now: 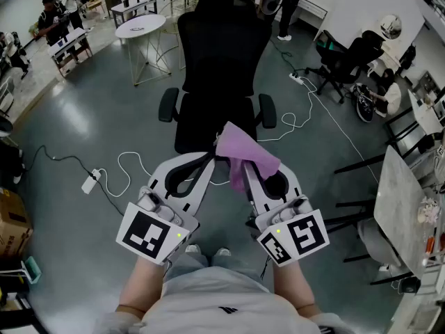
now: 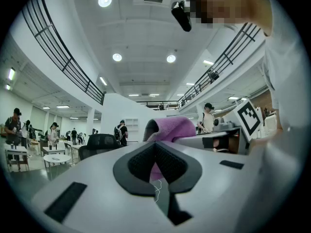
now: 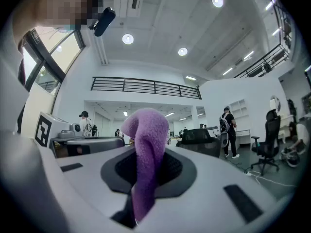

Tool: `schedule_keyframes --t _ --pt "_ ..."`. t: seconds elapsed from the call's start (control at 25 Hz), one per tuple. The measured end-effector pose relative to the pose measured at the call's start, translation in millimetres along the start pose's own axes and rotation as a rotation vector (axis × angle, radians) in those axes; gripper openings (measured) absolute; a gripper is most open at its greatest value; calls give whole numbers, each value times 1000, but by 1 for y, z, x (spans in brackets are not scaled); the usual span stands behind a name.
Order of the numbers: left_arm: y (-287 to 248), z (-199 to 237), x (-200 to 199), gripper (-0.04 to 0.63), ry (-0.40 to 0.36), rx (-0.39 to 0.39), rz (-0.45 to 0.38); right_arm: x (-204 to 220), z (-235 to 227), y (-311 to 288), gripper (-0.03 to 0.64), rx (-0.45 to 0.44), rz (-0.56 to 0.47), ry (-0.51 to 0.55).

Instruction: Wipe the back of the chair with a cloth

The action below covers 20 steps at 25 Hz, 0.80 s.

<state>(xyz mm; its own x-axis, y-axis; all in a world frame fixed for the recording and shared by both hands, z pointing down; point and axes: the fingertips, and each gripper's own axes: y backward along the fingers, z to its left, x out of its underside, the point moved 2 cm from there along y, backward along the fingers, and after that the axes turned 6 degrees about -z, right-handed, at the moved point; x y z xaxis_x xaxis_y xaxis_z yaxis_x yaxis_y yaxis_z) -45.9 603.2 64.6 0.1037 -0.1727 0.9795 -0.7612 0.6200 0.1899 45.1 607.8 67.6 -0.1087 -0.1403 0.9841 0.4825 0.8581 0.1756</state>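
Note:
A black office chair [image 1: 221, 61] stands on the grey floor right in front of me, its tall back [image 1: 224, 37] upright. A purple cloth [image 1: 245, 156] hangs bunched between my two grippers, just short of the chair. My right gripper [image 1: 254, 174] is shut on the cloth [image 3: 146, 144], which droops down between its pads. My left gripper [image 1: 212, 158] meets the cloth's left edge; its jaws are closed with a strip of cloth [image 2: 155, 171] and a loose thread showing between the pads. In the left gripper view the rest of the cloth [image 2: 171, 128] bulges beyond the jaw tips [image 2: 156, 147].
White cables and a power strip [image 1: 91, 181] lie on the floor to the chair's left. A round white table [image 1: 140, 26] stands behind it, another black chair [image 1: 344, 61] at the right, and a grey table [image 1: 407, 200] at the far right. People stand around the hall's edges.

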Motion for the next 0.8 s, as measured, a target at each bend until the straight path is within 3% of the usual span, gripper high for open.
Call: schedule_keyframes --t 0.36,0.8 --pt "9 21 6 12 0 -12 16 8 9 -16 55 9 14 -7" --pt "30 60 7 12 8 -4 -37 24 36 -40 56 54 18 -40"
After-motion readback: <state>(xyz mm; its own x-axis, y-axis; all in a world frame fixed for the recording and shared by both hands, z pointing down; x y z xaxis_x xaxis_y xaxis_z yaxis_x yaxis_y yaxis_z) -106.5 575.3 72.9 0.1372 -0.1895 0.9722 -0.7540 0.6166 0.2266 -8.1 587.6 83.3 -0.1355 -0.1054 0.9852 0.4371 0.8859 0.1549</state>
